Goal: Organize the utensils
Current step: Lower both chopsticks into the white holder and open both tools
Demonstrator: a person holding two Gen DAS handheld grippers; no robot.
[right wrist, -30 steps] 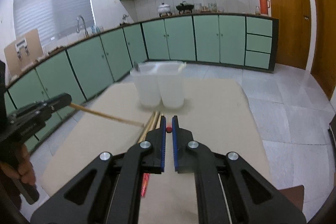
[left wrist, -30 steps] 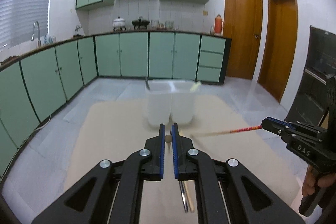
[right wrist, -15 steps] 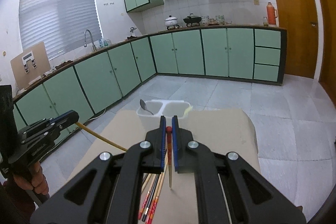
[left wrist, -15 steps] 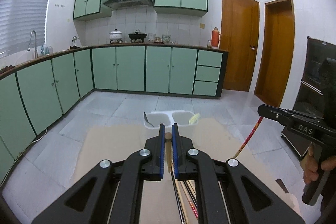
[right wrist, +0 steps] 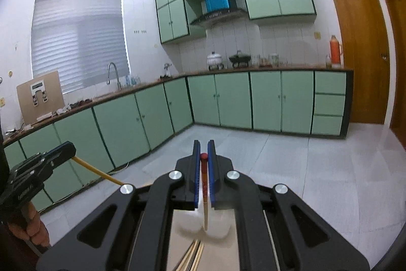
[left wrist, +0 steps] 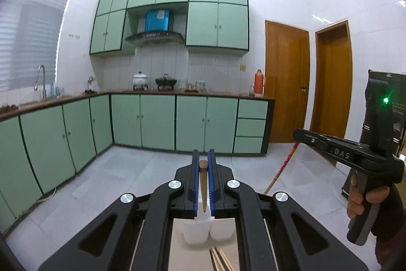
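My left gripper [left wrist: 203, 161] is shut on a plain wooden chopstick [left wrist: 203, 191] that hangs point down above the white two-cup holder [left wrist: 208, 233]. My right gripper [right wrist: 203, 153] is shut on a red-topped chopstick [right wrist: 205, 197], also hanging point down above the holder [right wrist: 203, 226]. The right gripper [left wrist: 299, 135] shows at the right of the left wrist view with its red chopstick [left wrist: 281, 169]. The left gripper [right wrist: 68, 147] shows at the left of the right wrist view with its yellow-brown chopstick [right wrist: 99, 173].
More loose chopsticks [right wrist: 192, 255] lie on the beige tabletop [right wrist: 218, 255] just in front of the holder. They also show in the left wrist view [left wrist: 219, 258]. Green kitchen cabinets [left wrist: 157, 123] and a tiled floor lie beyond.
Both grippers have risen and tilted up with their chopsticks. The chopsticks now hang steeply, and the holder has dropped to the bottom of both views.
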